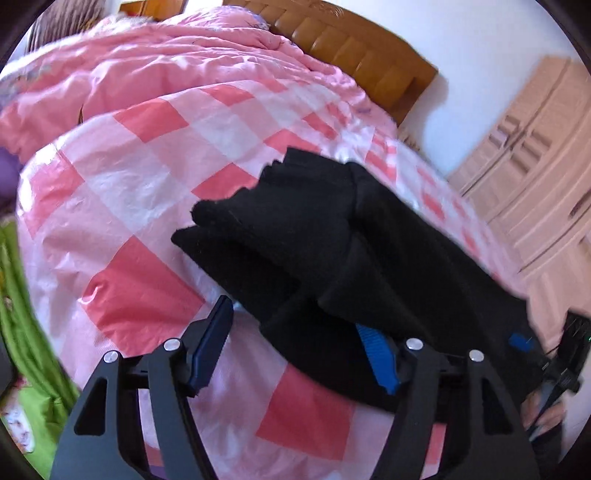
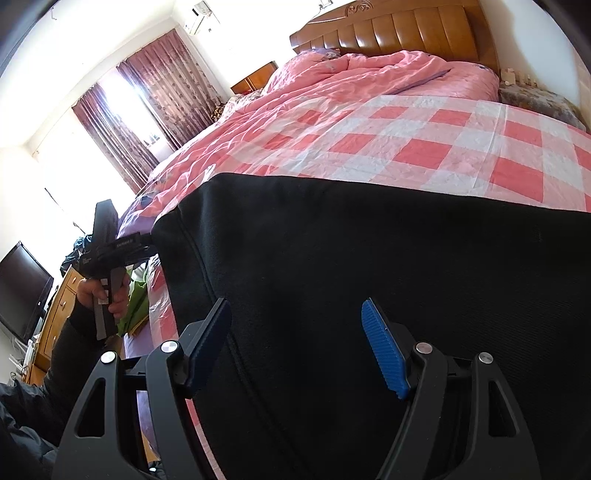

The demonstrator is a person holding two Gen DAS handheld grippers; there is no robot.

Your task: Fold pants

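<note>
While the black pants (image 1: 332, 236) lie bunched on the checked bed (image 1: 140, 177), the left tool (image 1: 295, 347) stands spread, cloth over its right finger. Just before the pants' flat panel (image 2: 369, 258), the right tool (image 2: 299, 347) gapes too.

It is a home bedroom: a bed with wooden headboard (image 2: 399, 33) and pink checkered quilt (image 2: 424, 147), curtains (image 2: 147, 110) at upper left, a wardrobe (image 1: 532, 177).

Black pants (image 1: 332, 251) lie bunched and partly folded on checkered bedspread.

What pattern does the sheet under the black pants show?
Pink, red and white checks on the sheet beneath the pants, clearest in the right wrist view.
</note>
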